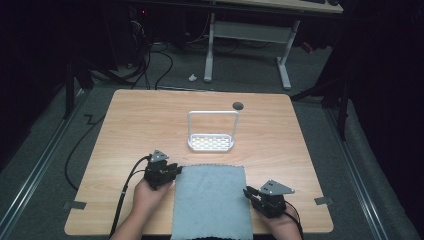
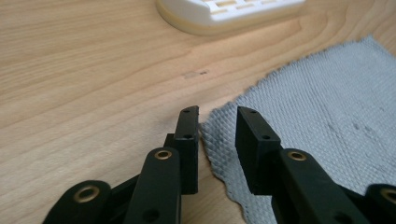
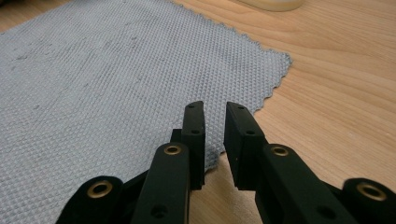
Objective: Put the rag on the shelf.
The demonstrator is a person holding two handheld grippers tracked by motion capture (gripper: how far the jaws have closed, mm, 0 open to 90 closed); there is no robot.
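From the high view, a wooden table (image 1: 150,120) carries a grey cloth (image 1: 212,200) spread flat at its near edge, with the cloth's near end hanging over that edge. Beyond the cloth stands a white perforated tray with a tall hoop handle (image 1: 212,131), and a small dark round cap (image 1: 238,105) sits in the tabletop just behind it. The left gripper (image 1: 172,171) is held at the cloth's far left corner, its cable trailing back along the forearm. The right gripper (image 1: 249,192) is low beside the cloth's right edge, near the table's front.

In the left gripper view, the left gripper (image 2: 218,123) has its jaws parted, with the cloth's (image 2: 322,116) scalloped corner lying in the gap between them; whether either jaw touches the fabric cannot be told. The white tray's base (image 2: 224,11) lies ahead on the bare wood.

In the right gripper view, the right gripper (image 3: 215,122) is released too, its jaws a narrow gap apart, poised over the cloth's (image 3: 116,74) zigzag edge where the fabric meets the wood. The far right corner of the cloth lies flat ahead.
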